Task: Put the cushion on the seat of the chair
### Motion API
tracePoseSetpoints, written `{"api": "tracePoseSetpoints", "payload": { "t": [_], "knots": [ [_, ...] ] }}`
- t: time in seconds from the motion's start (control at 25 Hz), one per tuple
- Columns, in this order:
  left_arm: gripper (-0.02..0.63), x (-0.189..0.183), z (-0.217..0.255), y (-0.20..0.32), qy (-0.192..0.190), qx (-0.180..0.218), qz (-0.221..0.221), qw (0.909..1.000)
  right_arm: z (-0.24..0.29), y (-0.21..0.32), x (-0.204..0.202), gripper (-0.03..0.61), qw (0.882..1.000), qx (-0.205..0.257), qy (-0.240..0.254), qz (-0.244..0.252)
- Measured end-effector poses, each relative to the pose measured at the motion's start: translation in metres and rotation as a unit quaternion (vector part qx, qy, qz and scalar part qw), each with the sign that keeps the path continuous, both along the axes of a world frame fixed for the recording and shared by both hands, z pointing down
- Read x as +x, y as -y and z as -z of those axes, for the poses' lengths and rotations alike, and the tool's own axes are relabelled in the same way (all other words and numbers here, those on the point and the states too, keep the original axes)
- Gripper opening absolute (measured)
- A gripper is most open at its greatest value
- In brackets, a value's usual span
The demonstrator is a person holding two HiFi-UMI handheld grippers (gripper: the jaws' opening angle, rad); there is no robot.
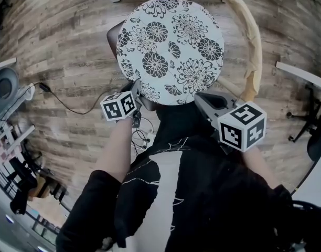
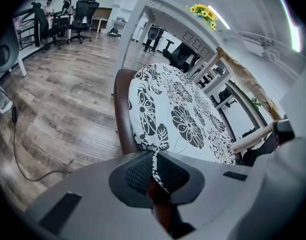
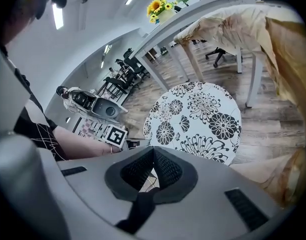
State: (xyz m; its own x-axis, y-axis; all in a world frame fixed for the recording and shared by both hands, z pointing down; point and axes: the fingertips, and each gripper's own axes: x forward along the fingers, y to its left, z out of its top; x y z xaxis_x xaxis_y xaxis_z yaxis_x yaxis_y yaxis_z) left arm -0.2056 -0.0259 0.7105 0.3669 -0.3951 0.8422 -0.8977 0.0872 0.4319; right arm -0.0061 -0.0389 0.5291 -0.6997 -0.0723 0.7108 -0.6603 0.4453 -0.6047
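The left gripper (image 2: 154,155) is pressed together on the near rim of the cushion (image 2: 183,114): a thin fold of the flowered fabric shows between its pads. From that pinch the cushion spreads straight ahead of the gripper and off to its right. It is round, so it has no long axis to line up.

Under it, on the gripper's left, a dark brown strip of the chair seat (image 2: 124,109) shows past the cushion's edge. The cushion therefore seems to lie on the seat already, pushed a little to the right of it (a judgement from the uncovered strip alone).

The right gripper (image 3: 153,151) has its jaws closed tip to tip with nothing between them. The cushion's rim lies just ahead of it, near but apart.

In the head view the left gripper (image 1: 136,92) meets the near-left rim of the cushion (image 1: 171,49) and the right gripper (image 1: 201,96) sits just short of the near-right rim. The left is thus the hand on the cushion. Any last shift toward the bare strip of seat (image 1: 113,35) would fall to it.
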Motion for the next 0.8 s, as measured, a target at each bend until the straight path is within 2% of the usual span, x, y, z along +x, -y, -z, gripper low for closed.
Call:
{"api": "tracePoseSetpoints", "payload": {
  "t": [0.16, 0.28, 0.4, 0.6, 0.68, 0.76, 0.8],
  "knots": [
    [0.029, 0.001, -0.001, 0.000, 0.038, -0.009, -0.016, 0.9991, 0.002, 0.000, 0.001, 0.017, 1.000, -0.003, 0.001, 0.001],
    [0.029, 0.003, 0.000, 0.001, 0.050, -0.019, -0.023, 0.9983, 0.003, -0.002, 0.002, 0.017, 1.000, -0.008, -0.001, 0.000],
    [0.032, 0.001, 0.001, 0.002, 0.057, -0.027, -0.014, 0.9979, 0.007, -0.002, 0.003, 0.016, 1.000, -0.012, -0.003, -0.003],
    [0.078, -0.005, 0.006, 0.000, 0.074, -0.051, 0.002, 0.9959, 0.022, -0.003, 0.006, 0.015, 1.000, -0.012, -0.009, -0.012],
    [0.115, -0.010, 0.005, -0.002, 0.083, -0.062, 0.002, 0.9946, 0.030, -0.003, 0.006, 0.015, 1.000, -0.009, -0.013, -0.019],
    [0.231, -0.019, 0.002, -0.004, 0.091, -0.074, 0.000, 0.9931, 0.037, -0.004, 0.006, 0.015, 0.999, -0.005, -0.019, -0.026],
    [0.267, -0.023, 0.001, -0.005, 0.095, -0.080, -0.004, 0.9923, 0.040, -0.005, 0.007, 0.017, 0.999, -0.003, -0.023, -0.028]
  ]
}}
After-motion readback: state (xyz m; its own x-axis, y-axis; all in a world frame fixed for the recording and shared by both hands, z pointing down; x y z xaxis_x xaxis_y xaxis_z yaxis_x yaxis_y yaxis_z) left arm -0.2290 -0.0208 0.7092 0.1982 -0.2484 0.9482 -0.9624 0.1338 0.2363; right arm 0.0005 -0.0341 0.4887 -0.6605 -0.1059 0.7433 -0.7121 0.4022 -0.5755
